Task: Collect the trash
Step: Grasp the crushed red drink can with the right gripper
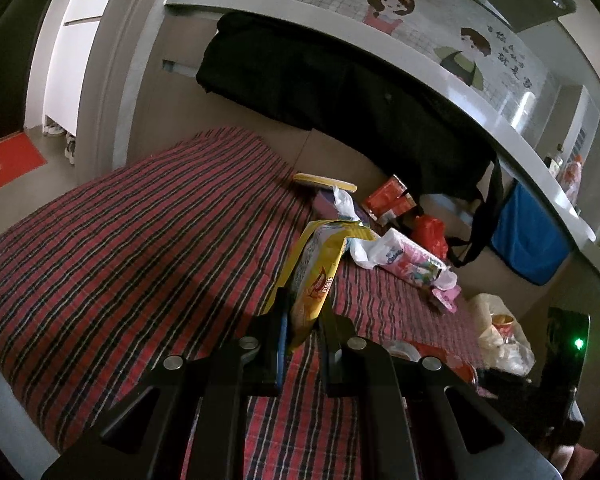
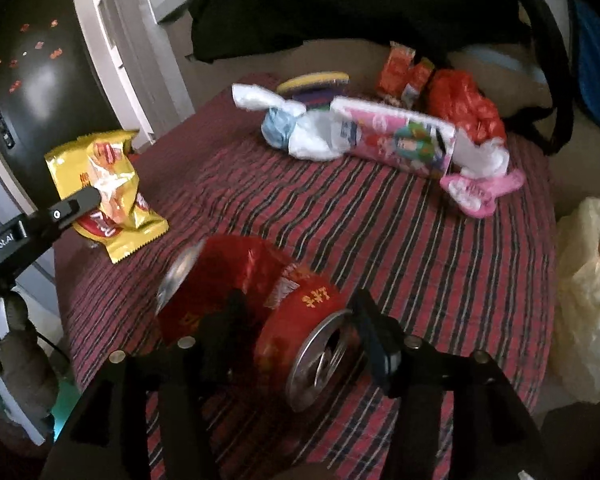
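1. In front of you is a surface draped in a red striped cloth (image 2: 400, 248).
2. In your right wrist view a crushed red can (image 2: 260, 300) lies on the cloth at 6 o'clock.
3. At 1 o'clock a pink printed package (image 2: 396, 140) rests on it, a white plastic bag (image 2: 312, 136) touching its left end.
4. A small pink wrapper (image 2: 480, 192) lies just beside that package, toward 2 o'clock.
5. At 12 o'clock, at the far edge, sit a yellow-and-purple sponge (image 2: 314, 80), red cartons (image 2: 404, 72) and a crumpled red bag (image 2: 464, 108).
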